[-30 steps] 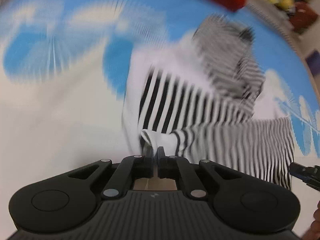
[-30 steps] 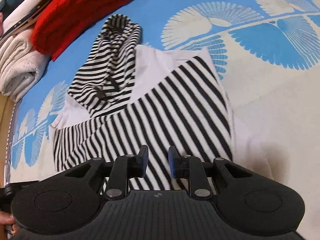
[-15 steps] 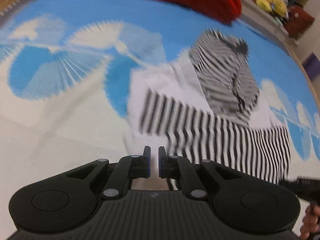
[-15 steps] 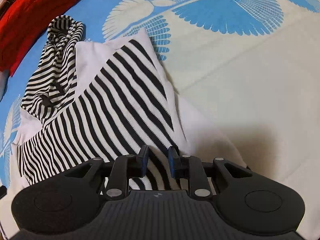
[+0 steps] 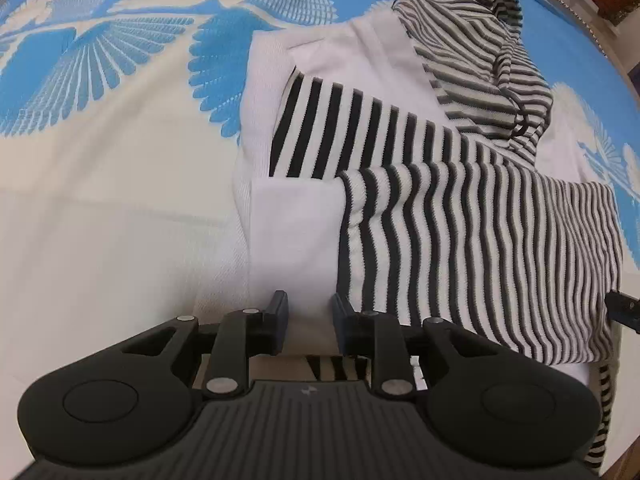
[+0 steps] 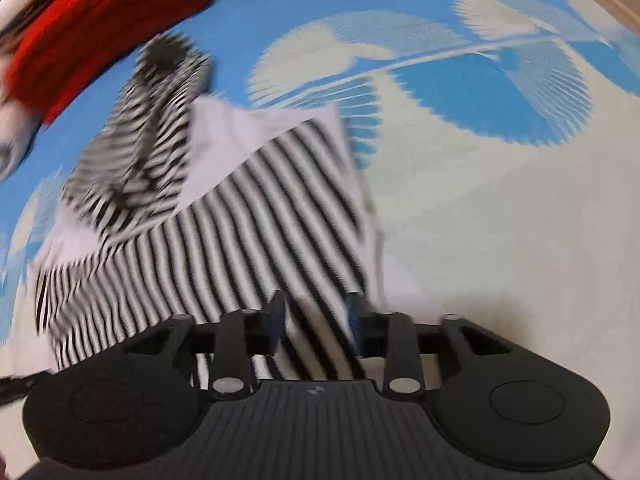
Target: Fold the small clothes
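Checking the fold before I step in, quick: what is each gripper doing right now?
Left gripper: jaws opening, nothing gripped, white part of the striped top below.
Right gripper: jaws opening over the striped cloth, no grip visible.

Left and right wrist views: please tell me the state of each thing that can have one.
Black-and-white striped knit hooded garment: lying partly folded, sleeves across the body, hood flat.
Left gripper: jaws opening, over white fabric, pads not pressing it.
Right gripper: jaws opening, striped fabric between them, not pinched.
Red knit cloth: bunched at the bedspread's far edge.

Ribbed knit striped garment; matt plastic gripper.
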A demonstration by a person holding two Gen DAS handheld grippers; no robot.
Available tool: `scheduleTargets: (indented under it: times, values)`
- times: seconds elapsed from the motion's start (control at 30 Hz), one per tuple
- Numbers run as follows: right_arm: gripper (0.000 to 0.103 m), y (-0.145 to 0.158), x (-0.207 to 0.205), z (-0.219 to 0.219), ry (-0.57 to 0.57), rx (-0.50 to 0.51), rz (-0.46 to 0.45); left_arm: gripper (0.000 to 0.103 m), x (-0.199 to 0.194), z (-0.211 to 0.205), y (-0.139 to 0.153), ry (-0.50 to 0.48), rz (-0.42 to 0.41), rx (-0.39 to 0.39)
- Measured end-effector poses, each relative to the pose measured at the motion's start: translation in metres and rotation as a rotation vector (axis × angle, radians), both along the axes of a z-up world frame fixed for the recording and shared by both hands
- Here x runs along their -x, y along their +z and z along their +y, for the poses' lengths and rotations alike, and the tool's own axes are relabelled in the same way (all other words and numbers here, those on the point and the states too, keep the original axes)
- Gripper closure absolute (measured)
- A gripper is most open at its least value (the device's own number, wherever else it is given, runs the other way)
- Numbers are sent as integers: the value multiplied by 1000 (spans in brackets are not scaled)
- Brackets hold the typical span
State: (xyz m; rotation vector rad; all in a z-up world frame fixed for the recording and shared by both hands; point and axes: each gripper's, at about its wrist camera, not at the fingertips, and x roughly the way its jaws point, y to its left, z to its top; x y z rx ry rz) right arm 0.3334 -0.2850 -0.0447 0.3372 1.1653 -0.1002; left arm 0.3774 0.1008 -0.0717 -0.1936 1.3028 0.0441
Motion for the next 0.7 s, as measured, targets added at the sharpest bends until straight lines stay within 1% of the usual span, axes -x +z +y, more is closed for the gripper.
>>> scheduleTargets:
  times: [0.03,0.07,0.1,0.13,0.17,0.23,0.3,0.4,0.47,0.5,0.53,0.57,0.63,0.7]
  values:
    - [59,-3,-1,0,3,-7,25,76,-1,-1,5,0,-5,-5]
    - [59,-5,-1,-2,-10,-9,40,75,-2,-2,13,5,-36,-2]
    - [59,-4,-1,-3,-20,-10,35,75,-1,-3,24,5,-86,3]
    - [59,2,-2,-3,-16,-9,13,72,-1,-4,34,0,-132,1]
    - [59,8,-2,-2,-4,-2,-11,68,-1,-6,41,-3,-165,-4]
    - [59,26,-5,-1,30,34,-77,61,-1,-10,58,3,-237,-8]
    - [59,47,-10,-2,55,67,-141,59,-1,-16,73,5,-306,-14]
    - [57,79,-14,-13,76,129,-249,48,3,-26,96,0,-416,-58]
    - [55,95,-15,-18,102,204,-305,36,6,-29,108,-13,-483,-98]
    - [54,100,-15,-20,105,239,-321,35,5,-33,114,-29,-509,-118]
    - [54,103,-16,-24,99,264,-327,34,3,-35,120,-47,-525,-128]
    - [54,104,-16,-28,91,267,-327,34,-1,-36,123,-58,-534,-139]
    - [54,105,-19,-37,74,229,-316,34,-18,-38,128,-45,-537,-165]
    - [54,103,-22,-39,72,207,-308,34,-39,-38,133,-36,-533,-165]
